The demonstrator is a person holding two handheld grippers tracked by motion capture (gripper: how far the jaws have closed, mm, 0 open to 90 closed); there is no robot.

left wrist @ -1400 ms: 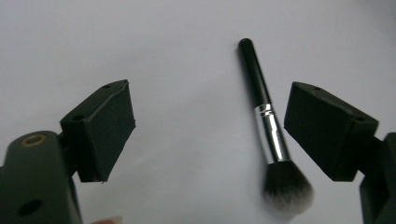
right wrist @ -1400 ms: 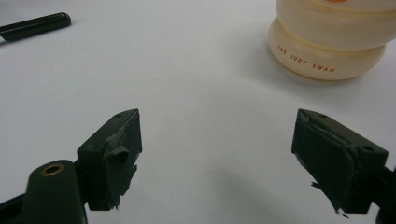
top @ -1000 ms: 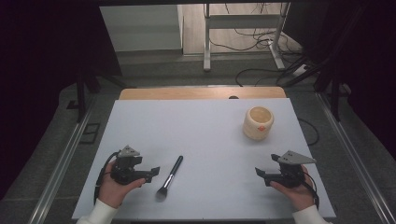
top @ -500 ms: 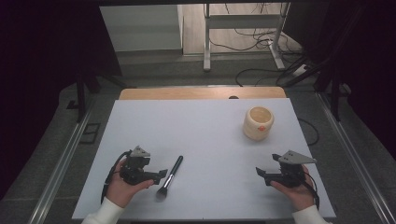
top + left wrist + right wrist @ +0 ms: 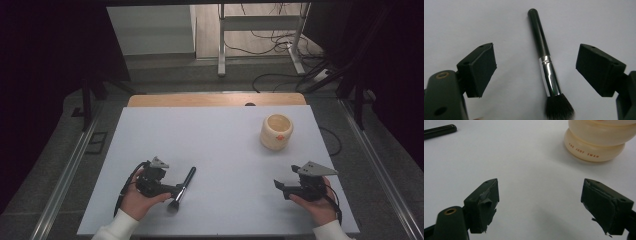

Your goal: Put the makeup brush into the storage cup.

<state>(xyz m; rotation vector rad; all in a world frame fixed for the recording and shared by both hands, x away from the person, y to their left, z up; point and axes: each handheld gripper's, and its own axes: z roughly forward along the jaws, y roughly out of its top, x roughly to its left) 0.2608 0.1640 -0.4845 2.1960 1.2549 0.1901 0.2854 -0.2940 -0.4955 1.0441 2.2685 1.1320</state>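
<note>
A makeup brush (image 5: 183, 188) with a black handle, a silver ferrule and dark bristles lies on the white table (image 5: 220, 135) at the front left. My left gripper (image 5: 176, 190) is at the brush, open, and in the left gripper view the brush (image 5: 546, 65) lies between the two spread jaws without touching either. A cream cup (image 5: 276, 132) stands at the right rear. My right gripper (image 5: 278, 186) rests open at the front right with bare table between its jaws; the right gripper view has the cup (image 5: 596, 142) ahead to the right and the brush handle tip (image 5: 441, 130) far left.
The table's front edge runs just below both hands. A wooden strip (image 5: 215, 100) borders the far edge. Metal rails (image 5: 65, 175) flank the table, and cables lie on the floor (image 5: 280, 75) beyond it.
My left gripper has moved right across the table until its jaws straddle the brush. The right gripper, the brush and the cup have stayed put.
</note>
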